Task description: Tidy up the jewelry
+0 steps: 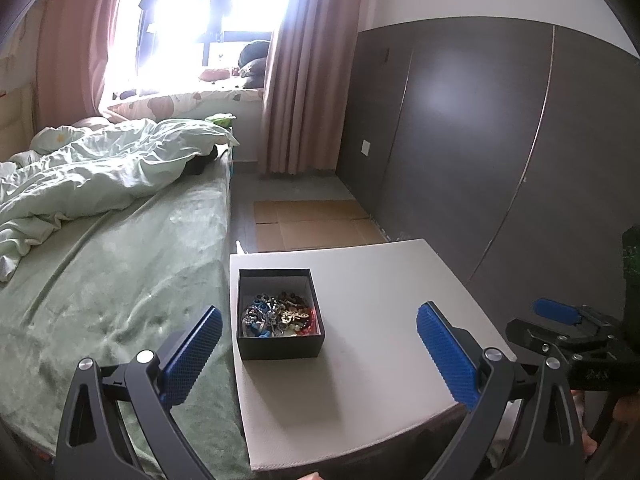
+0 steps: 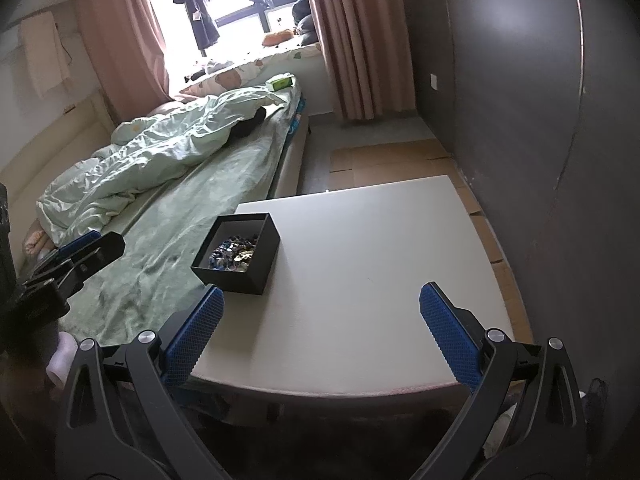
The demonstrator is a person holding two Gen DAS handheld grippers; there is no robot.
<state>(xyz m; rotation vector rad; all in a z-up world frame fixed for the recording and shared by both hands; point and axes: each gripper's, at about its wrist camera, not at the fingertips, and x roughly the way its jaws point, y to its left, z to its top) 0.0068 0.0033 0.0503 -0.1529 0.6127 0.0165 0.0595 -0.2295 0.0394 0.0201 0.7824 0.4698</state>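
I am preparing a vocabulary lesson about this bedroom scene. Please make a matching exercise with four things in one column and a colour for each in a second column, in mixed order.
Things:
1. jewelry box
2. table
3. duvet
4. curtain

Colours:
A. pink
B. white
C. black
D. pale green

Pairs: 1-C, 2-B, 3-D, 4-A

i see an open black box (image 1: 280, 344) sitting upright at the left edge of the white desk (image 1: 380, 304), right beside the bed, lidless, with a tangled, multicoloured heap of jewelry (image 1: 278, 314) covering its bottom.
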